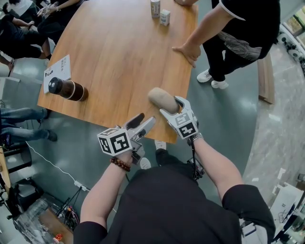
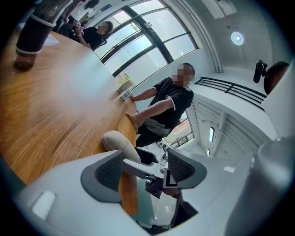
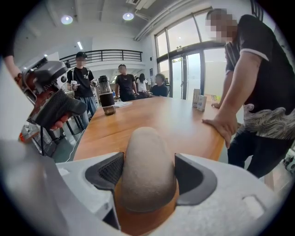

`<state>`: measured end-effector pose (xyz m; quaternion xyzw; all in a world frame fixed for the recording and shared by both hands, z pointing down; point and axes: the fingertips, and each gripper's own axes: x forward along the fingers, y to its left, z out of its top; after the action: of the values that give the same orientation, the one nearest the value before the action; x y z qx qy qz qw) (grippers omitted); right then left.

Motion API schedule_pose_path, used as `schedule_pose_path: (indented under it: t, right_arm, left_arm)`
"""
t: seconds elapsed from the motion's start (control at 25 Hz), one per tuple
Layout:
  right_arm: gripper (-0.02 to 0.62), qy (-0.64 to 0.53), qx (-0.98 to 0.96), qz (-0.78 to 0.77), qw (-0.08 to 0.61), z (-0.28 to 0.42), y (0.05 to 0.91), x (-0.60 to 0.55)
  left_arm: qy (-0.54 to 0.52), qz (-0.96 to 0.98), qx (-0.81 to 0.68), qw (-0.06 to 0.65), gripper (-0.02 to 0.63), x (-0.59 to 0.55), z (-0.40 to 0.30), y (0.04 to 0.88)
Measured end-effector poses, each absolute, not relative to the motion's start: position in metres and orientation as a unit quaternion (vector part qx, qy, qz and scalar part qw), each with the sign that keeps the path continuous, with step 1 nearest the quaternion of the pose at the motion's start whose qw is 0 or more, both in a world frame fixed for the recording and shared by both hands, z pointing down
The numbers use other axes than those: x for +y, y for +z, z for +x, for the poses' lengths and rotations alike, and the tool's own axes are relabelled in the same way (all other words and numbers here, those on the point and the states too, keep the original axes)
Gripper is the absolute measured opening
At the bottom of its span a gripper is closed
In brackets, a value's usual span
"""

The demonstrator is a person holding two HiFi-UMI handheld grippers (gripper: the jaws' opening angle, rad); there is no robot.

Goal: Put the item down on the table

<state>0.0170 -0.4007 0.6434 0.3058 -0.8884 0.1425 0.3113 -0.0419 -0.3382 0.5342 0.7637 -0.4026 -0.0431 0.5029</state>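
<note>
A beige, rounded, soft-looking item (image 1: 161,99) (image 3: 147,170) sits between the jaws of my right gripper (image 1: 170,106) (image 3: 148,174), which is shut on it. Both pads lie against its sides. The item hangs low over the near edge of the wooden table (image 1: 119,57) (image 3: 161,115); whether it touches the wood I cannot tell. My left gripper (image 1: 145,119) (image 2: 145,168) is just off that same edge, to the left of the item, open with nothing between its fingers. In the left gripper view the item (image 2: 117,140) shows beyond the jaws.
A dark jar (image 1: 69,89) stands by a printed sheet (image 1: 58,71) near the table's left edge. Two small cartons (image 1: 160,12) stand at the far end. A standing person rests a hand (image 1: 188,51) on the right edge. Other people sit at the far left.
</note>
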Motion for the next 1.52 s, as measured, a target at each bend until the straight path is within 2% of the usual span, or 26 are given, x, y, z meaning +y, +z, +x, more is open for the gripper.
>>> schedule_pose_path:
  t: [0.56,0.88,1.4,1.52]
  right_arm:
    - [0.328,0.124,-0.889,0.328,0.294,0.021,0.621,-0.397]
    - [0.319,0.107,-0.894,0.352,0.255,0.021,0.575,-0.374]
    - [0.017,0.073,-0.888,0.399,0.216,0.015,0.510,-0.295]
    - [-0.008,0.068,-0.884,0.411,0.214,0.012,0.498,-0.275]
  left_arm:
    - [-0.029,0.783,-0.403,0.473,0.298,-0.332,-0.040,0.526]
    - [-0.003,0.811,-0.409,0.418,0.243,-0.322,-0.038,0.512]
    - [0.004,0.850,-0.405,0.337,0.091,-0.268,-0.045,0.478]
    - [0.002,0.858,-0.403,0.319,0.046,-0.253,-0.048,0.470]
